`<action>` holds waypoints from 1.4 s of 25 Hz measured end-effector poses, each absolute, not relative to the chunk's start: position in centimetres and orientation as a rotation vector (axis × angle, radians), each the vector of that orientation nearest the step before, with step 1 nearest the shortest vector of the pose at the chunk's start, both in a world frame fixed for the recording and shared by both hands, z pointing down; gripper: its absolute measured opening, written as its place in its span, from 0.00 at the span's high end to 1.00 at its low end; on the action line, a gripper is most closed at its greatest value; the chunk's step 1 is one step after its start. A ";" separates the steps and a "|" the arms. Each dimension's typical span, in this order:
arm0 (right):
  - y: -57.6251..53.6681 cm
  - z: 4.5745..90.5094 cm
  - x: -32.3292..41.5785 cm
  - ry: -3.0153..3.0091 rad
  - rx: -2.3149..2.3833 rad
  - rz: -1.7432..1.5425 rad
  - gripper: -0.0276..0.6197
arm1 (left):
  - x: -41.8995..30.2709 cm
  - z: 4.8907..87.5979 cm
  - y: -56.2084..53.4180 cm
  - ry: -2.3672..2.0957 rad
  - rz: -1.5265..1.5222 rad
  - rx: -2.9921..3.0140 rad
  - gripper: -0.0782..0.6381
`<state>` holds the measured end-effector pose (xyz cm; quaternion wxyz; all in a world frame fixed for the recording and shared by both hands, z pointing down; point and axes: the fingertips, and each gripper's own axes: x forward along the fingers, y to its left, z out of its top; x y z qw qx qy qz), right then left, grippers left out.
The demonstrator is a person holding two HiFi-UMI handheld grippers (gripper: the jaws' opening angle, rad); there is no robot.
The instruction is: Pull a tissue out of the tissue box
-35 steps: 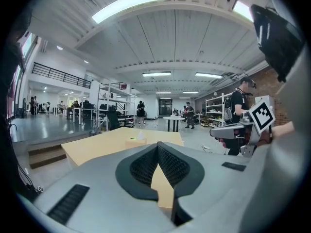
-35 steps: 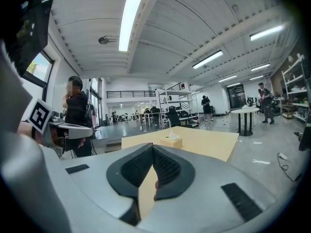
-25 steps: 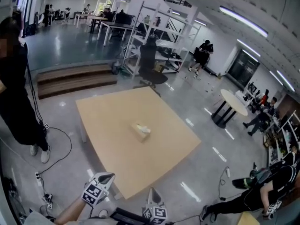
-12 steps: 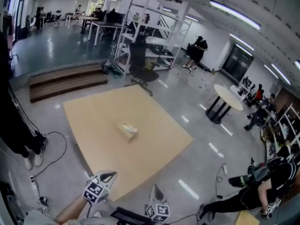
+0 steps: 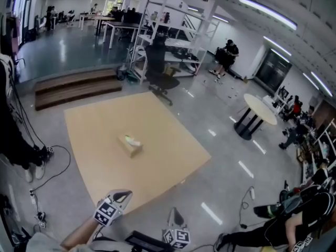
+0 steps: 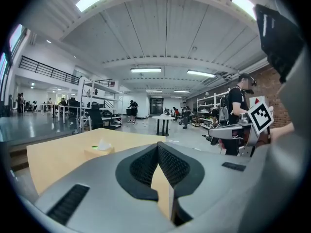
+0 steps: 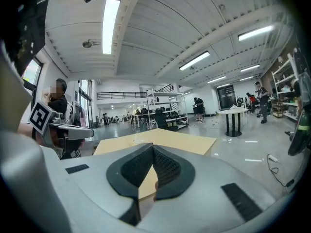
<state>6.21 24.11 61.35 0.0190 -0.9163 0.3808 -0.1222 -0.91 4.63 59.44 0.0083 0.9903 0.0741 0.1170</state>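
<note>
**Tissue box slides left in the view; both grippers closed and empty**

At the far left of the head view, the bystander in dark clothes (image 5: pixel 11 135) shows less than a second ago. The left gripper (image 5: pixel 121 196) hangs low in the frame, its jaws together with nothing between them, short of the table's (image 5: pixel 168 156) near edge. The tissue box (image 5: pixel 130 145) lies near the middle of the table with a white tissue (image 6: pixel 103 144) standing out of its top. It now sits further left in the head view than it did, ahead of the left gripper and well apart from it. The right gripper (image 5: pixel 174 215) is likewise closed on nothing, and its own view shows only bare tabletop beyond the jaws. This reads as an approach under way: nothing is touched yet, and one gripper's jaws must part before the tissue can be pinched.
</note>
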 end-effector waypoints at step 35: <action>16.8 60.8 26.6 1.472 -2.717 -0.396 0.96 | 18.2 59.2 -0.5 -0.075 0.409 3.070 0.88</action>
